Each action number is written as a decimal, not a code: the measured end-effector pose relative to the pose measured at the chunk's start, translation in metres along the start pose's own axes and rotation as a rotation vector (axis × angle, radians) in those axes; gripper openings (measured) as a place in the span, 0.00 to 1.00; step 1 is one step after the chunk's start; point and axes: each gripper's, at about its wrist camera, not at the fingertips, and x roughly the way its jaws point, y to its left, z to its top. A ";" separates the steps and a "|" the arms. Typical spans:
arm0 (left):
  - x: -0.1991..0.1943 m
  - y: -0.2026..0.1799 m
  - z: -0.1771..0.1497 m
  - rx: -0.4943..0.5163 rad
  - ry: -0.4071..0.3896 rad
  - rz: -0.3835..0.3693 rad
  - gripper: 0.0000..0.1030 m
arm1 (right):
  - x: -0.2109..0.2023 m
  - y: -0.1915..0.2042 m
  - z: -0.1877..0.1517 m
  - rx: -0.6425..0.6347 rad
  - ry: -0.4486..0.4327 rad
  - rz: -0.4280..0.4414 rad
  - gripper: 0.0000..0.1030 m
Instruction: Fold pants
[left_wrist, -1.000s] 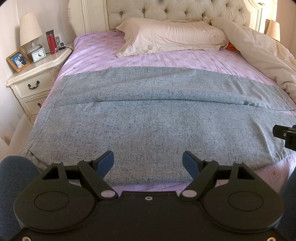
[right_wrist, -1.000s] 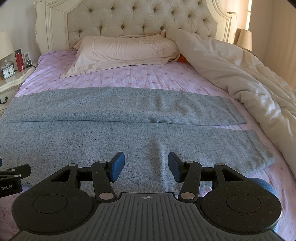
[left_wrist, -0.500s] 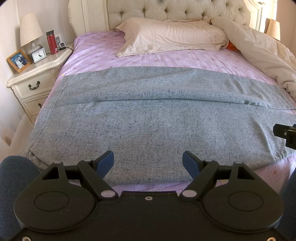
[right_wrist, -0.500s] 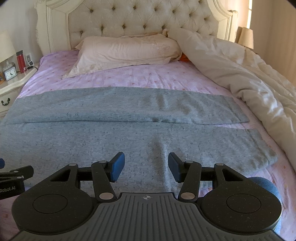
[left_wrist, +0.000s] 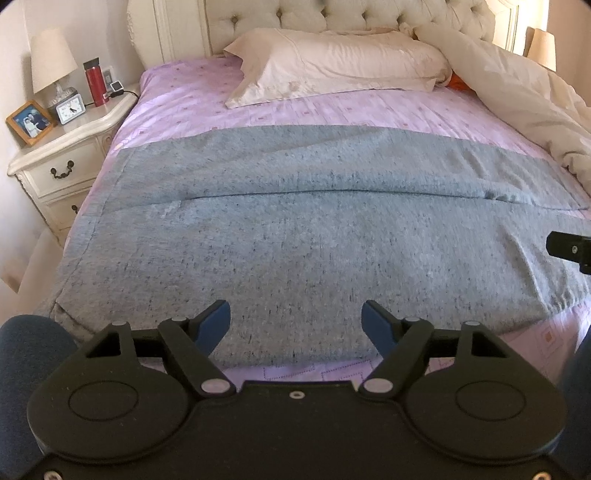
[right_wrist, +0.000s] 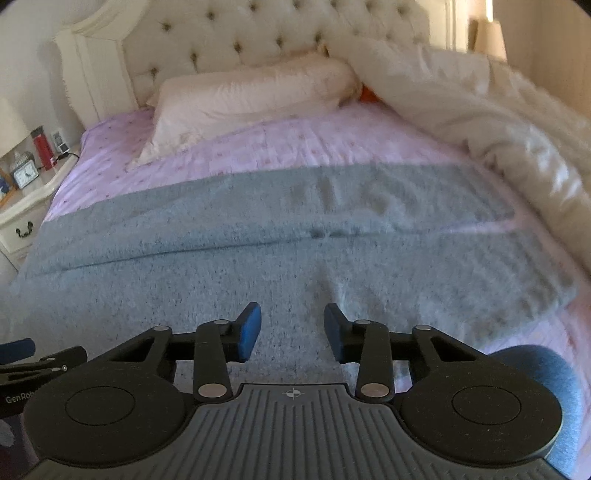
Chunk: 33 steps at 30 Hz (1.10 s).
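Black linkages with silver pivot screws and blue-padded fingers (left_wrist: 216, 321) are seen on both grippers; dark blue sleeves (right_wrist: 546, 373) are worn.

Home bedroom. Evidence: big bed with cream tufted headboard (left_wrist: 369, 22) at the far end, lilac patterned sheet (left_wrist: 332, 107), one cream pillow (left_wrist: 332, 62) against the headboard, rumpled cream duvet (left_wrist: 517, 99) pushed to the right side. Far left: cream nightstand (left_wrist: 70, 147) with curved top and drawers with dark metal pulls. On it: table lamp (left_wrist: 50, 66) with pale shade, framed photo (left_wrist: 29, 122), small white alarm clock (left_wrist: 70, 108), red flask (left_wrist: 94, 81), small gadget on a cable. Second lampshade (left_wrist: 543, 48) at far right behind the duvet. Daylight from the right. Personal clutter and furniture say lived-in home, not showroom.
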 end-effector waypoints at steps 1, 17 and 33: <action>0.000 0.001 0.002 -0.002 0.000 -0.001 0.76 | 0.004 -0.003 0.003 0.014 0.017 0.000 0.36; 0.057 0.018 0.069 0.034 -0.013 0.063 0.76 | 0.090 -0.060 0.094 0.056 0.090 -0.126 0.36; 0.097 0.026 0.106 0.025 0.009 0.104 0.75 | 0.248 -0.111 0.205 0.443 0.221 -0.231 0.36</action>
